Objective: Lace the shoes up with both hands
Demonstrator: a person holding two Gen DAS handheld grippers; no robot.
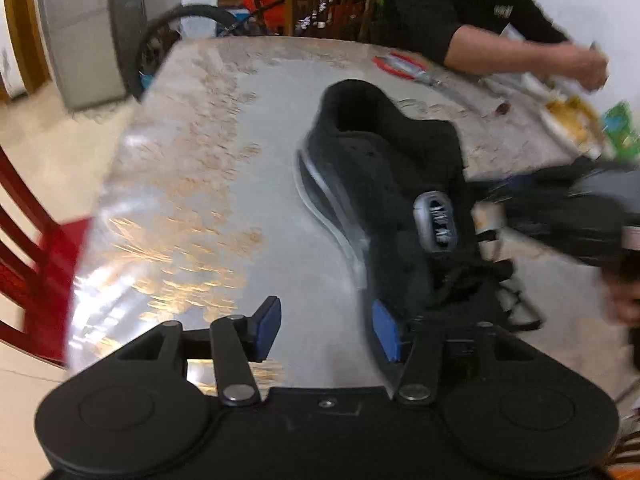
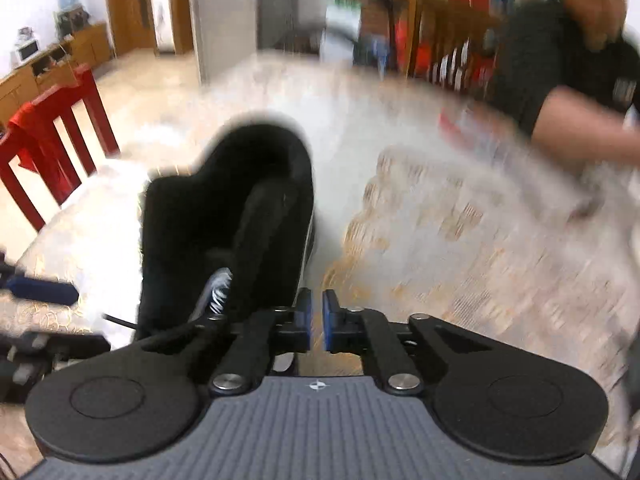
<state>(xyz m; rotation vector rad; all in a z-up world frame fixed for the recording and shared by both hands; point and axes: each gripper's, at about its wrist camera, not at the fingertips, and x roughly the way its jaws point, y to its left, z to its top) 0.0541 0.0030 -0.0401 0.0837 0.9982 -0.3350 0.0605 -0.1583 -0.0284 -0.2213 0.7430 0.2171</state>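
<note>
A black shoe (image 1: 380, 168) with a grey sole stripe lies on the patterned table (image 1: 192, 184), its silver tongue label (image 1: 436, 220) facing up. Loose black lace (image 1: 516, 304) trails off near the toe. My left gripper (image 1: 326, 330) is open; its right pad (image 1: 386, 334) sits against the shoe's side near the toe, and only table shows between the pads. The right-hand tool (image 1: 580, 216) shows blurred past the shoe. In the right wrist view the shoe (image 2: 224, 220) stands just left of my right gripper (image 2: 318, 320). Its pads are almost together, with nothing visible between them.
A person in a black top (image 1: 460, 4) sits at the far side, an arm (image 1: 528, 56) stretched over the table. Red-handled pliers (image 1: 396, 64), a plate of food (image 1: 572, 120) and a green packet (image 1: 620, 128) lie there. A red chair (image 2: 52, 140) stands at the left edge.
</note>
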